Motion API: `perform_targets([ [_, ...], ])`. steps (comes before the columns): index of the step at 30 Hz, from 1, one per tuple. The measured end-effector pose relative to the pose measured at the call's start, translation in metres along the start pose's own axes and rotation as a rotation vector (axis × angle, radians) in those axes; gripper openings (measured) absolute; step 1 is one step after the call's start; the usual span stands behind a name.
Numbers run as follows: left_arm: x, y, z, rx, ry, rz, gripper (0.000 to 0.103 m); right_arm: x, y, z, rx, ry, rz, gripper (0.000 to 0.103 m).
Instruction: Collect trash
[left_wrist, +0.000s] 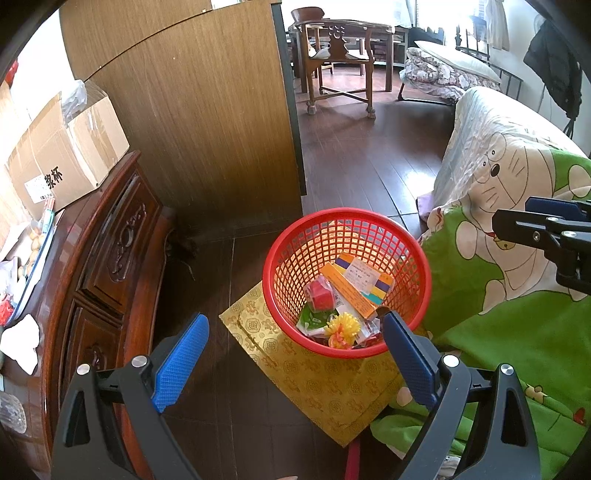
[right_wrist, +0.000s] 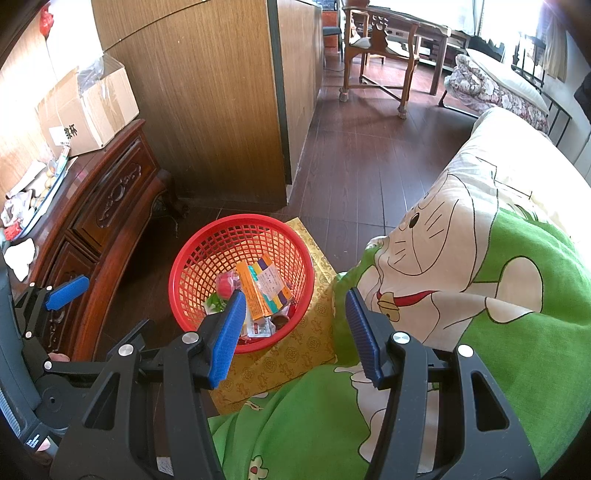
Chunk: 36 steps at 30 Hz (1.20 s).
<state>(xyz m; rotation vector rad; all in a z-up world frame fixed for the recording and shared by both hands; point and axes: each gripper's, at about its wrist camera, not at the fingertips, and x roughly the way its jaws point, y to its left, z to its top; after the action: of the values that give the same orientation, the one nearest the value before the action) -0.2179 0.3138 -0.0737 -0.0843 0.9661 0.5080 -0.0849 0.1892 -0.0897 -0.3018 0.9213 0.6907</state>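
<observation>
A green cartoon blanket (right_wrist: 480, 295) lies beside the red basket (left_wrist: 280, 258) on a yellow mat (left_wrist: 325, 387), trash (left_wrist: 354, 284) inside, while the left gripper (left_wrist: 295, 365) and right gripper (right_wrist: 295, 332) hover with fingers spread, empty

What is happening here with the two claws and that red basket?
A person holds a claw in each hand above a red basket that stands on a yellow patterned cloth beside a green cartoon blanket. The basket already contains trash, including an orange box. The left claw and right claw are both open and hold nothing.
</observation>
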Motion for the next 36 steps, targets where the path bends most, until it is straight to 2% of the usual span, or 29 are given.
perform_targets([
  [22, 0.0003, 0.0026, 0.0012, -0.012, 0.007, -0.005, 0.093, -0.0003, -0.0007, -0.0002, -0.001, 0.001, 0.0, 0.056],
  [27, 0.0016, 0.0061, 0.0012, -0.036, 0.017, -0.027, 0.093, -0.0004, -0.0007, -0.0002, -0.001, 0.001, -0.001, 0.056],
  [36, -0.0016, 0.0001, 0.0, -0.012, 0.0, -0.018, 0.093, -0.0006, -0.0006, 0.0001, -0.001, 0.002, 0.0, 0.056],
])
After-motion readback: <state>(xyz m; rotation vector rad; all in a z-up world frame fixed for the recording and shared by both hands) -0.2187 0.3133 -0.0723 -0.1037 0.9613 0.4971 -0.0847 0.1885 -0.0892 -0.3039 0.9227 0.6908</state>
